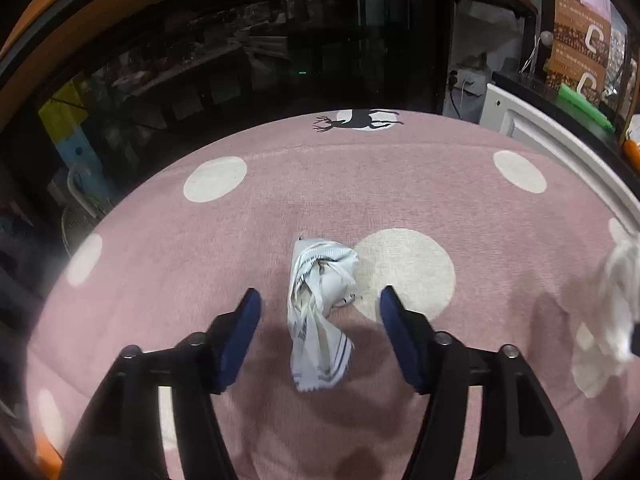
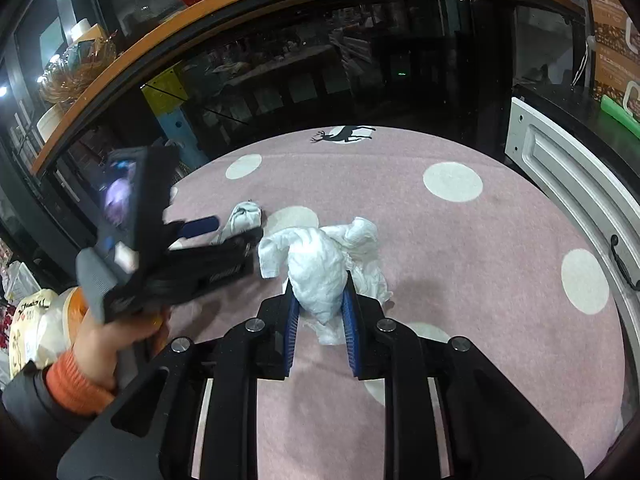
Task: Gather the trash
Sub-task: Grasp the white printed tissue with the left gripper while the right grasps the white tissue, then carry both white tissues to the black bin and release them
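Pink dotted cloth (image 1: 400,184), left claw (image 1: 320,300) parted astride crumpled wrapper (image 1: 320,300), right claw (image 2: 320,300) clamping white tissue (image 2: 316,264), wrapper half hidden there.

Pink cloth with white dots (image 1: 400,200) covers the table; crumpled wrapper (image 1: 320,312) and white tissue (image 2: 320,264) lie on it.

Dim indoor light falls from above, casting soft shadows on the pink tablecloth (image 1: 360,184). Fisheye bending and dark corners; the left claw (image 2: 224,236) is motion-blurred.
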Available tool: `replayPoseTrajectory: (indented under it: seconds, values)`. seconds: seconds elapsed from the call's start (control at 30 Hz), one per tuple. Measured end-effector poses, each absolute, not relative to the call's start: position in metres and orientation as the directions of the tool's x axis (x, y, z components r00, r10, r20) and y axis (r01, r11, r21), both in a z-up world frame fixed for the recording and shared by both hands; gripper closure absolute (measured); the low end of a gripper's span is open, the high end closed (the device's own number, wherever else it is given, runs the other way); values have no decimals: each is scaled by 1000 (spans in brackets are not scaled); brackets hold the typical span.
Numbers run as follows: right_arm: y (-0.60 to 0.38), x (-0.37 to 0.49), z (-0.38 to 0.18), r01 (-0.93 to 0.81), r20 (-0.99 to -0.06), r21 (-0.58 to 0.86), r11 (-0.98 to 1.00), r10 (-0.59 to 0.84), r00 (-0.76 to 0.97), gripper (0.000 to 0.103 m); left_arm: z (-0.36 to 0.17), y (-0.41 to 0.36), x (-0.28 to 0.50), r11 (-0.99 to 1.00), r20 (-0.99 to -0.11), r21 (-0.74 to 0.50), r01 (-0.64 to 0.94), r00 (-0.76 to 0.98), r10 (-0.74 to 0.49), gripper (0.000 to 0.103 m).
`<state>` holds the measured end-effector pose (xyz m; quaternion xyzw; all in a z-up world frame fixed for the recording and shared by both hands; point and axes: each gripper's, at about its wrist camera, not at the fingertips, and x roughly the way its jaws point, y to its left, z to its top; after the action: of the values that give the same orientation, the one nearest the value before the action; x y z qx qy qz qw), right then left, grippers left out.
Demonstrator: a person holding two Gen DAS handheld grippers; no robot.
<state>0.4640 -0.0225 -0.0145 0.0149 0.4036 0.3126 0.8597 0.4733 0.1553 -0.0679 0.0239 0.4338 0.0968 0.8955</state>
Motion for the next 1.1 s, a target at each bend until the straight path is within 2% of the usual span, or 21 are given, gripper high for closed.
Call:
replayPoseTrajectory:
  seconds: [0.03,0.13,0.23,0.57,0.9,1.1]
  values:
    - [-25,462,-15,-525,-684,279,804,550,480,82,-70,156,475,980,-777,125,-155,598,194,70]
    - [-31,457,-14,-520,-680,267,811,541,494,82,-66,156,468,981,-766,105,-162,616,184,72]
    - [-36,449,-14,-518,-677,258,816,535,506,82,-56,150,453,981,-735,103,-165,652,187,73]
    - [-59,386,-8,-515,-657,240,823,529,538,82,-28,120,376,996,-686,31,-88,723,85,73]
    - [-93,290,-6,-520,-632,166,838,495,596,82,-19,105,269,1000,-645,-15,-20,764,6,73]
    - [-113,247,-10,-509,-624,198,838,508,593,82,-19,99,217,1000,-621,-19,-15,784,0,73]
